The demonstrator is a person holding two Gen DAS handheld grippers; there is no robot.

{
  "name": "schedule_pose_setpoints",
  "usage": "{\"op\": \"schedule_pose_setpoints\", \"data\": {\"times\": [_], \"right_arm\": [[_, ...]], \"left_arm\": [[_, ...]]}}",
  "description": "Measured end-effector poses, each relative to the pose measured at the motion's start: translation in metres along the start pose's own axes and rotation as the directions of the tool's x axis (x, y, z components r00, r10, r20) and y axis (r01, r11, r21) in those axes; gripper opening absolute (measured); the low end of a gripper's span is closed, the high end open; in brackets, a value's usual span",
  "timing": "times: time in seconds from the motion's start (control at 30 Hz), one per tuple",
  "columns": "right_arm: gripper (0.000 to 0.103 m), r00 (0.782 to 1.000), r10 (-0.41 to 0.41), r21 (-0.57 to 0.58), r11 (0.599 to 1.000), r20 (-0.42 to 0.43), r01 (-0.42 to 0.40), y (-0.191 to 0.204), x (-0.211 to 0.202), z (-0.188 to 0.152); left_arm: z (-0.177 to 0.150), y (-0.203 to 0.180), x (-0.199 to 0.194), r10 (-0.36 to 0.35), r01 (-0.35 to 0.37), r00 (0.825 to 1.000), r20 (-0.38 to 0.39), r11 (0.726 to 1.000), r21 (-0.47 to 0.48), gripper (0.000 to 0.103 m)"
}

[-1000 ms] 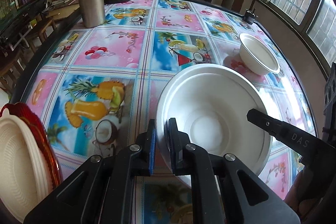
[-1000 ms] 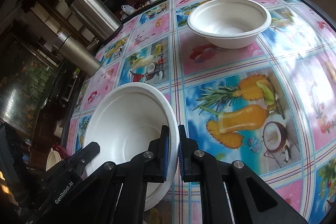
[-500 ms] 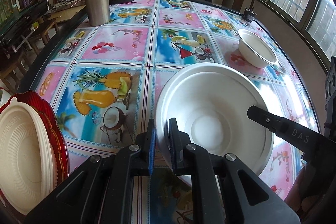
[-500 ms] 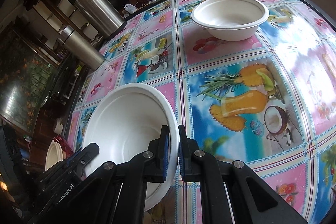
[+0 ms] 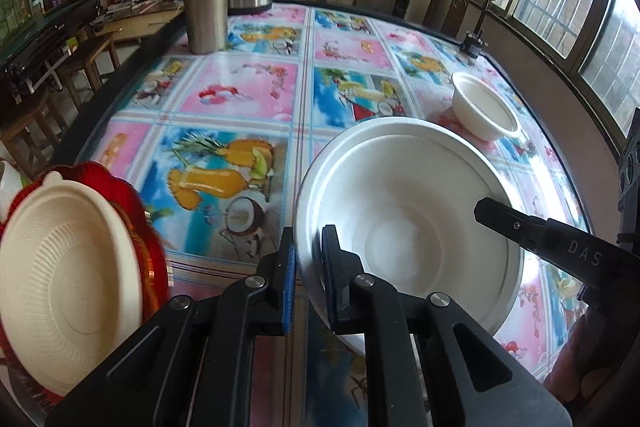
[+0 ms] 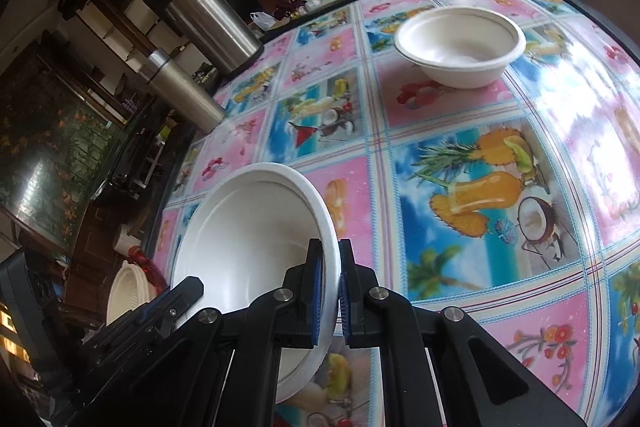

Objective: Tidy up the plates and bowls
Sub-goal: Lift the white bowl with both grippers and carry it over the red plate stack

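Grip, left: your left hand-held gripper (image 5: 307, 269) is pinched onto the near-left rim of the large white bowl (image 5: 408, 211).
Grip, right: your right hand-held gripper (image 6: 330, 297) is clamped on the opposite rim, so the bowl hangs between your two hands over the counter (image 5: 248, 99).
Risk, rim: it looks like thin moulded pulp, so squeeze or pull apart and the lip may crease or slip free.
Risk, tilt: uneven hands could tip it.
Neighbours: a ribbed cream plate (image 5: 68, 271) on a scalloped red plate (image 5: 132, 199) sits left; swing wide and you may clip them.
Small bowl (image 6: 460, 45): matte white, round, well apart.
Surface: the glossy printed cloth could let dishes slide.
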State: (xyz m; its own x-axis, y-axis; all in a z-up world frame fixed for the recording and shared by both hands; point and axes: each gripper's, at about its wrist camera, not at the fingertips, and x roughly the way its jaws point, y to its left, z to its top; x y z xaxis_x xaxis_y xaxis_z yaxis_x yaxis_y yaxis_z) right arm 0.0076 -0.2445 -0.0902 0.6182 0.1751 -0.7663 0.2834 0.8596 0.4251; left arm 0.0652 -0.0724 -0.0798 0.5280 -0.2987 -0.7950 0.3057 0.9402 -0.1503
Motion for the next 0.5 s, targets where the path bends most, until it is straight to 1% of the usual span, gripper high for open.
{"op": "schedule_pose_setpoints", "data": {"times": [0.13,0.27,0.33,0.5], "right_arm": [[0.008,0.999,0.03,-0.042,0.999,0.025,-0.029,0.027,-0.014,0.002],[0.008,0.997,0.072,-0.111,0.992,0.033,-0.068,0.067,-0.021,0.002],[0.008,0.995,0.097,-0.143,0.985,0.024,-0.093,0.089,-0.019,0.001],[0.008,0.991,0.134,-0.257,0.957,-0.01,-0.132,0.155,-0.004,-0.014]], "left_arm": [[0.003,0.015,-0.025,0.011,-0.01,0.998,0.056,1.0,-0.01,0.01],[0.003,0.043,-0.054,0.047,-0.043,0.992,0.115,0.998,-0.039,0.011],[0.001,0.059,-0.066,0.073,-0.067,0.988,0.133,0.996,-0.055,0.011],[-0.009,0.105,-0.091,0.186,-0.168,0.969,0.164,0.979,-0.119,0.011]]}}
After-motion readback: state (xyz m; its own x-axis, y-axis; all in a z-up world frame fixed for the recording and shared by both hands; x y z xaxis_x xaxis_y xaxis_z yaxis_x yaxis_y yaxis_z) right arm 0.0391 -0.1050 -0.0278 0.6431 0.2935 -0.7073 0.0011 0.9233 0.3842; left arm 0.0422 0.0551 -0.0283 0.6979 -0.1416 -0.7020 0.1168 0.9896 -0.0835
